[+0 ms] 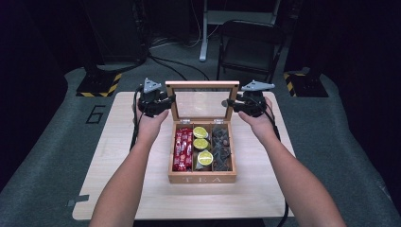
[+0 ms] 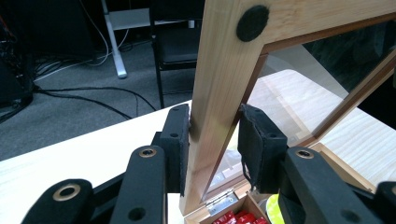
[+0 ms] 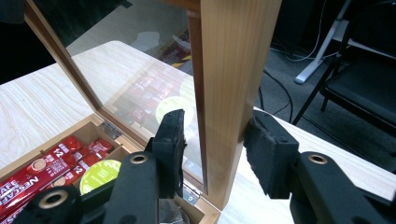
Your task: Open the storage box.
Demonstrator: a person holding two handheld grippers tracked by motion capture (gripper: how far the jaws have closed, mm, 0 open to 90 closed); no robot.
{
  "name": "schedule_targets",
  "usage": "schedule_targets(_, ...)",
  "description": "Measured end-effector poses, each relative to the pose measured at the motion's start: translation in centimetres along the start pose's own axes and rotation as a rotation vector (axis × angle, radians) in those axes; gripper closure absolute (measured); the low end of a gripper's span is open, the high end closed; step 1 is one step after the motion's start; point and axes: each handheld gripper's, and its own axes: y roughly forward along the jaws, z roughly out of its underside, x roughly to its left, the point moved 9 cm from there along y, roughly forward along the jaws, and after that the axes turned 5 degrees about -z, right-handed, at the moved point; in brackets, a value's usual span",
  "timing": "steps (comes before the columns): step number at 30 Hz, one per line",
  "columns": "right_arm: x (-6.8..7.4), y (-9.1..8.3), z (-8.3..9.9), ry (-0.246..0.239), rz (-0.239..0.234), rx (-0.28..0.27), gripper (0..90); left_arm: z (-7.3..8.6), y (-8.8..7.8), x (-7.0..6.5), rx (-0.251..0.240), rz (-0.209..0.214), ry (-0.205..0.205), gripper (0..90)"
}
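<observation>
Tea box (image 1: pixel 202 178) at frame centre, its glass lid (image 1: pixel 201 85) upright.
Left tongs (image 1: pixel 163 101) grip the lid's left rail; right tongs (image 1: pixel 232 103) straddle the right rail, one pad apart.

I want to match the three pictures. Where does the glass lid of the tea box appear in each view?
High view: lid upright, upper centre.
Left gripper view: lid frame centre, glass to the right.
Right gripper view: lid frame centre, glass to the left.
Shared landmark: red sachets in the box.

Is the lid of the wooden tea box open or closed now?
Open. The lid stands upright behind the tea box, and the packets and green capsules inside lie uncovered.
</observation>
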Motion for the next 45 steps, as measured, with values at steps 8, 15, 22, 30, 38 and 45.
schedule_targets(8,-0.2,1.0,0.6,0.004,-0.007,0.01,54.4,-0.1,0.3,0.1,0.005,-0.006,-0.003,64.3)
schedule_targets(15,-0.6,1.7,1.4,0.035,-0.018,-0.009,55.1,-0.1,0.5,0.2,0.005,-0.015,-0.016,64.3)
schedule_targets(22,-0.8,2.5,2.2,0.045,-0.038,0.018,52.0,-0.1,1.0,0.3,-0.001,-0.021,-0.039,64.2)
schedule_targets(30,-0.9,3.4,2.9,0.052,-0.042,0.018,52.5,0.3,1.3,0.3,0.021,-0.03,-0.02,64.3)
schedule_targets(38,-1.1,3.8,3.3,0.07,-0.039,0.037,55.5,1.0,1.7,0.3,0.032,-0.026,-0.026,63.4)
schedule_targets(45,-1.1,4.1,3.4,0.074,-0.049,0.041,56.7,1.8,1.6,0.2,0.032,-0.008,-0.038,60.4)
